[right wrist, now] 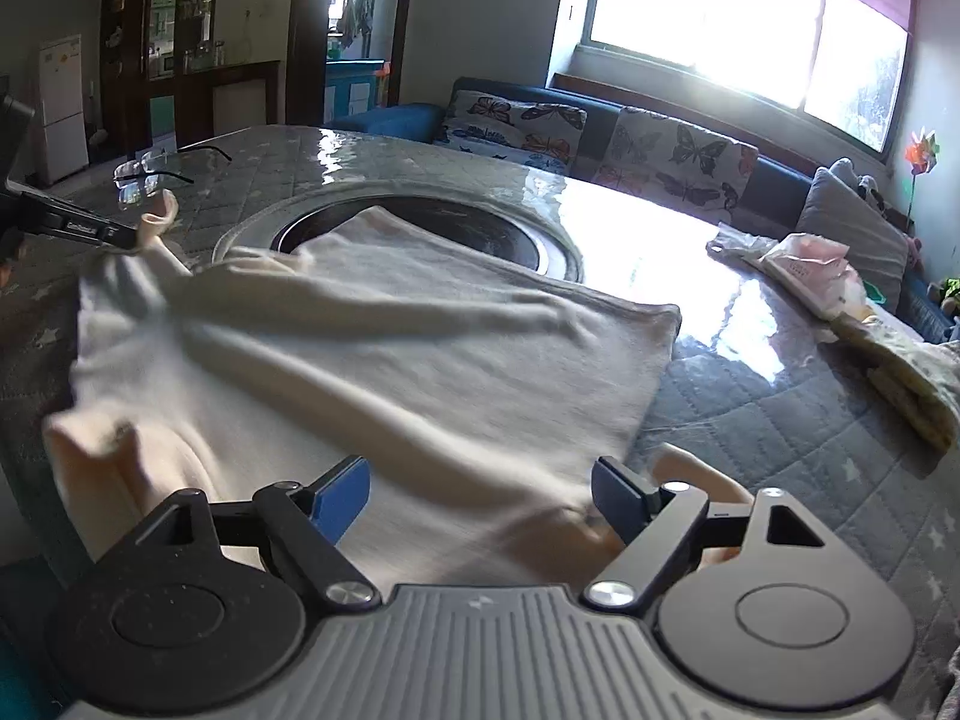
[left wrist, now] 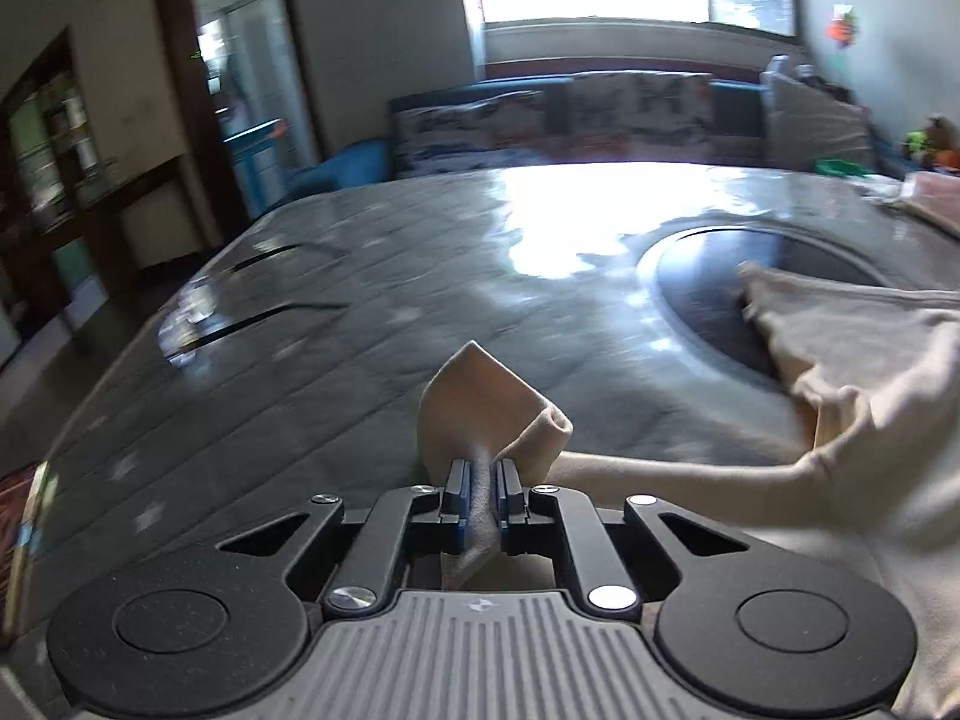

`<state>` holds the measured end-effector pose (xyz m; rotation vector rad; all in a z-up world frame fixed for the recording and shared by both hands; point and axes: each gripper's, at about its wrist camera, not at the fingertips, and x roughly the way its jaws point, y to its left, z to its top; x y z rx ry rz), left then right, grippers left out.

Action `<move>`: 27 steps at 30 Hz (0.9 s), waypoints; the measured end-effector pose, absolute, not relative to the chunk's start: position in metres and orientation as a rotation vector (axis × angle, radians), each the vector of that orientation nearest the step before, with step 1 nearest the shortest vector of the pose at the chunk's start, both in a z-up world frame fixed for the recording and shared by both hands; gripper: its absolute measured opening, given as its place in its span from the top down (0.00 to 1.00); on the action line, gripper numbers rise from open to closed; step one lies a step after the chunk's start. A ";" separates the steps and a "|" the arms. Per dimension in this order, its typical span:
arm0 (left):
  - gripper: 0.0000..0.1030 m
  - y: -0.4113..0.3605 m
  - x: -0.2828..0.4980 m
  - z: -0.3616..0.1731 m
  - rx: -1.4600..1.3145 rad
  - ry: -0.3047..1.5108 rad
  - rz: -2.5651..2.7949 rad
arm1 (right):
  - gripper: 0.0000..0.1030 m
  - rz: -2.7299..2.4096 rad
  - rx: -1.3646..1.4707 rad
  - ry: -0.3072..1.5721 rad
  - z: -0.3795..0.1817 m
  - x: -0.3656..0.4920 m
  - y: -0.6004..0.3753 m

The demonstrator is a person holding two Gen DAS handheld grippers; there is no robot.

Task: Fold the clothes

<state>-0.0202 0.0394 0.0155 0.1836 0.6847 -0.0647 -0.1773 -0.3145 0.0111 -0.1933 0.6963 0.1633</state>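
The left tool [left wrist: 480,495] is closed on a cuff of the cream long-sleeved garment [left wrist: 870,396]; the pinched cloth bunches up into a small peak above the blue-padded fingers [left wrist: 457,498], and the sleeve trails from there toward the right, along the near edge of the worktop [left wrist: 300,312]. In the right wrist view that same tool [right wrist: 114,234] shows at the left edge of the worktop, with the cuff sticking up past its tip. The right tool [right wrist: 480,495] stands open, its jaws spread wide over the near hem of the garment [right wrist: 372,348]; the blue pad [right wrist: 342,498] and the black finger [right wrist: 621,495] hang just above the cloth, and whether they touch it cannot be told. The garment lies spread across the middle of the worktop, its far edge reaching over the dark round inset [right wrist: 498,234] sunk into the centre, and one sleeve is laid diagonally across the body. The worktop is covered by a grey quilted cloth under a glossy clear sheet that throws back glare from the window [right wrist: 720,18]. A pair of glasses [right wrist: 150,171] rests near the far left corner. Toward the right edge lie a crumpled plastic bag [right wrist: 798,264] and, nearer, a folded patterned cloth [right wrist: 912,384]. Beyond the far edge stands a blue sofa with butterfly-print cushions [right wrist: 672,156].
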 end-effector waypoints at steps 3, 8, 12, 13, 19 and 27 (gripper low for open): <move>0.91 0.060 -0.026 0.017 0.172 0.692 -0.001 | 0.19 0.178 -0.192 0.701 0.008 -0.174 -0.309; 0.90 0.092 -0.033 0.014 0.168 0.720 0.080 | 0.19 0.210 -0.188 0.700 0.007 -0.171 -0.299; 0.73 0.102 -0.038 0.016 0.161 0.723 0.074 | 0.23 0.209 -0.171 0.689 0.007 -0.171 -0.296; 0.68 0.102 -0.038 0.017 0.160 0.723 0.075 | 0.26 0.202 -0.161 0.690 0.009 -0.171 -0.297; 0.47 0.108 -0.043 0.024 0.166 0.721 0.055 | 0.35 0.127 -0.060 0.685 0.020 -0.172 -0.325; 0.42 0.097 -0.061 0.049 0.144 0.655 -0.067 | 0.53 0.034 0.011 0.731 0.016 -0.157 -0.363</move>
